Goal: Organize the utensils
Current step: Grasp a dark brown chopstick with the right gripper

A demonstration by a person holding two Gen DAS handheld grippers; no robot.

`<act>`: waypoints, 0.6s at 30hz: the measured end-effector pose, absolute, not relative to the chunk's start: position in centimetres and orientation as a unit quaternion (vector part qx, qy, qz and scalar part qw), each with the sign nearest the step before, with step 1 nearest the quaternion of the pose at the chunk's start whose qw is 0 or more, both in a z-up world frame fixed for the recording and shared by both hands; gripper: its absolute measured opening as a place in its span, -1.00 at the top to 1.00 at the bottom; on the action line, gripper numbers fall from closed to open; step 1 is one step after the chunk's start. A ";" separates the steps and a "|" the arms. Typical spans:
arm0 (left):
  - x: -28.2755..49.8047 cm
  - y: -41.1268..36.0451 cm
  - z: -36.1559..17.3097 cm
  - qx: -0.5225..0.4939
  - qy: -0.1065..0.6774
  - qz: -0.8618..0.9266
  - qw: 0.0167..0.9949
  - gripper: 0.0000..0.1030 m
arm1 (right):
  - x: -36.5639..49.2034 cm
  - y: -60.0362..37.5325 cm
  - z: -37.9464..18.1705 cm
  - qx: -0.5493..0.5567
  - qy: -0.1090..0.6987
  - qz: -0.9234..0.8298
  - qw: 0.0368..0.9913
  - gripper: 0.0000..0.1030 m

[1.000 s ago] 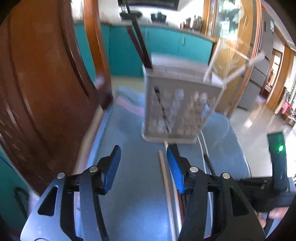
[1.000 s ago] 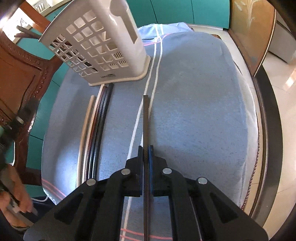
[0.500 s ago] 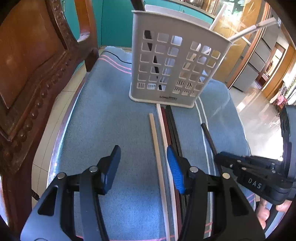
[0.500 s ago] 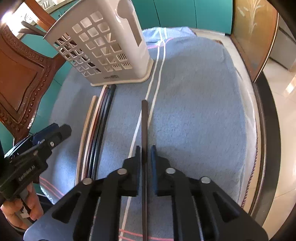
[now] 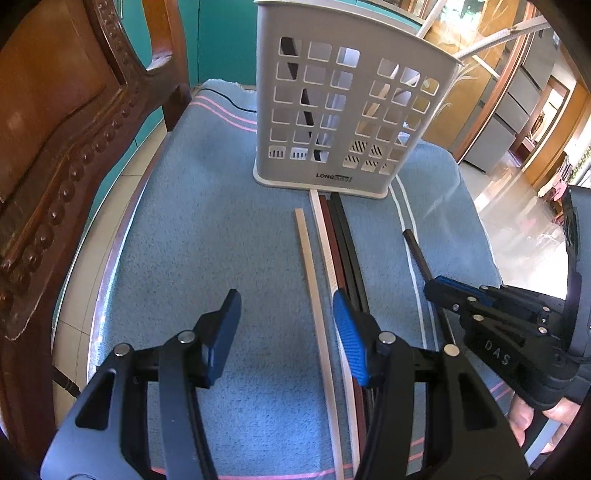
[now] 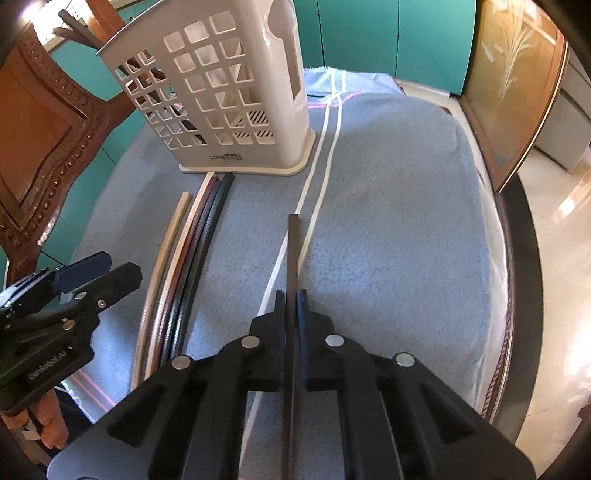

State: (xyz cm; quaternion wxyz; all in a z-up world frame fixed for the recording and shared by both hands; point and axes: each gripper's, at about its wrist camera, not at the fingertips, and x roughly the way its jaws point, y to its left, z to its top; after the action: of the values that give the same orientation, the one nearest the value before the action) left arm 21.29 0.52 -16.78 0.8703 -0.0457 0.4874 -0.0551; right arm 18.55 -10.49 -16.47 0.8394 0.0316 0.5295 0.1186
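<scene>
A white lattice utensil holder (image 5: 347, 110) stands upright at the far side of a blue towel (image 5: 207, 236); it also shows in the right wrist view (image 6: 229, 99). Several chopsticks lie side by side in front of it: a pale one (image 5: 314, 288), a white one, a dark red one and black ones (image 6: 184, 266). My left gripper (image 5: 284, 328) is open and empty, low over the towel, its right finger over the row. My right gripper (image 6: 291, 299) is shut on a dark chopstick (image 6: 292, 251), which points toward the holder; it also shows in the left wrist view (image 5: 417, 251).
A carved wooden chair back (image 5: 55, 129) rises along the left edge of the towel. Teal cabinets (image 6: 388, 33) stand behind. Chopsticks stick up out of the holder. The towel drops off to a tiled floor (image 6: 561, 229) on the right.
My left gripper has come down and forward from a tilted, blurred view to settle low over the chopstick row. My right gripper has moved slightly toward the holder with the dark chopstick.
</scene>
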 end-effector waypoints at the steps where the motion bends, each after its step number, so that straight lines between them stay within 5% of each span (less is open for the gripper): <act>1: 21.2 0.6 -16.8 -0.046 0.488 -0.055 0.870 -0.02 | 18.5 -10.6 -16.5 0.036 0.533 0.121 0.837 0.87; 18: 21.3 1.0 -16.9 -0.053 0.490 -0.057 0.868 -0.06 | 18.6 -11.3 -16.5 0.056 0.550 0.123 0.824 0.87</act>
State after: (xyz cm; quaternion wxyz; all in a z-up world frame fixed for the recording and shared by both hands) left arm 21.28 0.96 -16.94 0.8680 -0.0527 0.4904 -0.0569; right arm 18.62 -11.34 -16.47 0.8244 0.0563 0.5495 0.1232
